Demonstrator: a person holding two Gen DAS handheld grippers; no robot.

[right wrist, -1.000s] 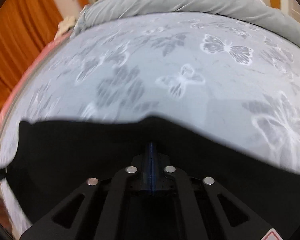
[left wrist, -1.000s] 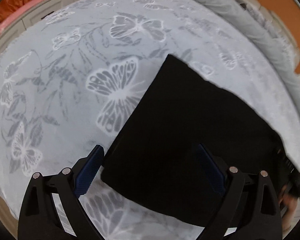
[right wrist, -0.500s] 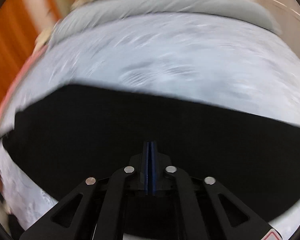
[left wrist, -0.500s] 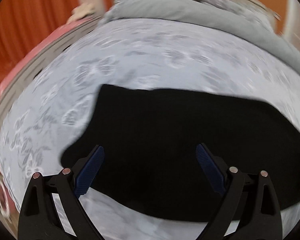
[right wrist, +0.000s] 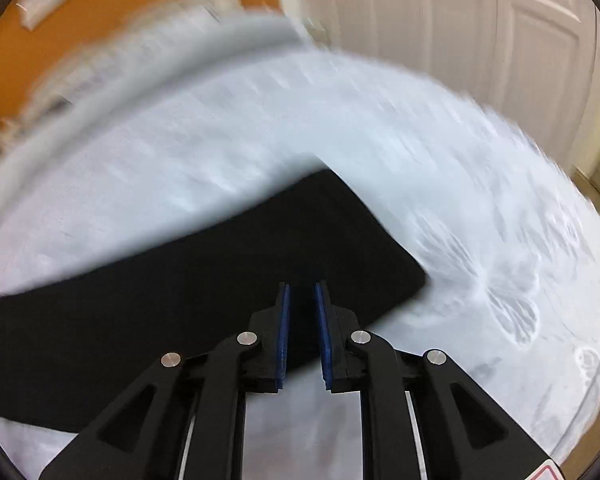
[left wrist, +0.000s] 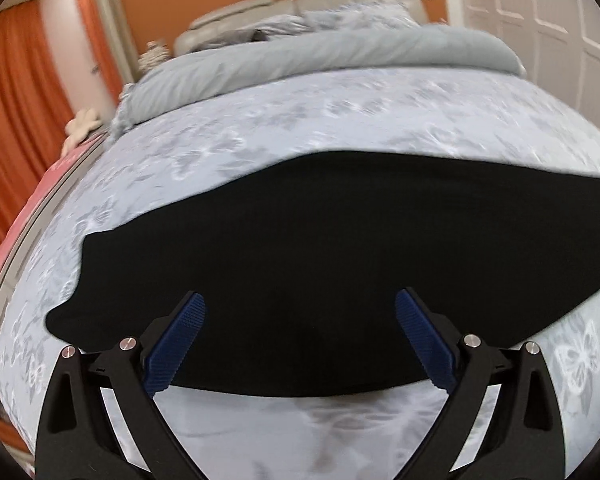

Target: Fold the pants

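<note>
The pants lay flat on the bed, a long black band stretched side to side across the butterfly-print cover. In the left wrist view one end tapered to a ragged tip at the left, near the bed's edge, and the other ran off toward the right rim of the picture. Behind them sat a folded grey duvet, then pillows against a pale headboard, with orange curtains at the left and white doors at the right.

The left gripper hung over the near edge of the pants with its jaws spread wide — blue pads far apart, nothing between them, no grip on the cloth.

The right wrist view was smeared with blur. There the pants showed a squared end, its corner pointing up and to the right, with bare cover beyond it. The right gripper sat above that end's near edge, jaws only a narrow slot apart — dark cloth showed through the gap, but whether the pads pinched it or merely hovered over it could not be told.
</note>
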